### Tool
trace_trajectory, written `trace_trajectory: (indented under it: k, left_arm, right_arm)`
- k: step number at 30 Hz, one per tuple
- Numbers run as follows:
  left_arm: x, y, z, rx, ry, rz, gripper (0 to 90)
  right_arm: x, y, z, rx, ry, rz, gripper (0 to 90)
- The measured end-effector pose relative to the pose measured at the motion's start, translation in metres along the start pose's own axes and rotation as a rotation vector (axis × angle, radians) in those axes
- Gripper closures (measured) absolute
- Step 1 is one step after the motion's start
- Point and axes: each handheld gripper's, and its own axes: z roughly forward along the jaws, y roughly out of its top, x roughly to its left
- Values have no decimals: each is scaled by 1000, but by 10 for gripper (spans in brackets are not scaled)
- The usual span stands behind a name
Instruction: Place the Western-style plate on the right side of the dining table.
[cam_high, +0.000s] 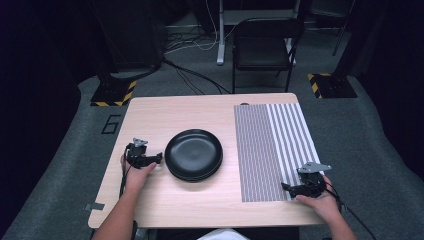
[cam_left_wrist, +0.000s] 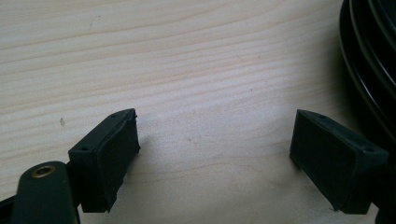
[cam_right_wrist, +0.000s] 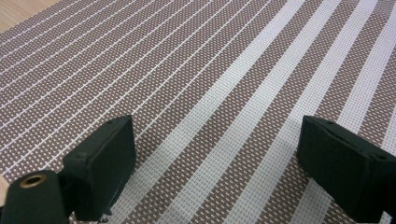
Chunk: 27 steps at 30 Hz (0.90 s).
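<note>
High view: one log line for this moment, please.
left gripper: open, beside stacked black round plates | right gripper: open, over striped woven placemat

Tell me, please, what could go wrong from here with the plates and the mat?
The left gripper is open, right beside the stacked plates. A grip on the rim may catch two plates instead of one, or push the stack sideways. The right gripper is open low over the mat near its front edge, so it may drag or fold the mat.

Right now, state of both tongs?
Left tongs: open, empty, beside the plates.
Right tongs: open, empty, over the mat.
</note>
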Motion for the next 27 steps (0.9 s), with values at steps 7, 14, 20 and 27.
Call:
trace_trajectory:
  k: [7, 14, 20, 27]
  left_arm:
    - [0, 0, 0, -2, 0, -2, 155]
    - [1, -1, -1, -16, 12, -16, 198]
    - [4, -2, -3, -23, 18, -20, 277]
    - [6, -2, -4, -33, 24, -27, 333]
  right_arm:
    - [0, 0, 0, 0, 0, 0, 108]
    - [0, 0, 0, -1, 0, -1, 110]
    - [0, 0, -1, -2, -5, -1, 127]
    - [-1, -1, -2, -8, -13, 9, 149]
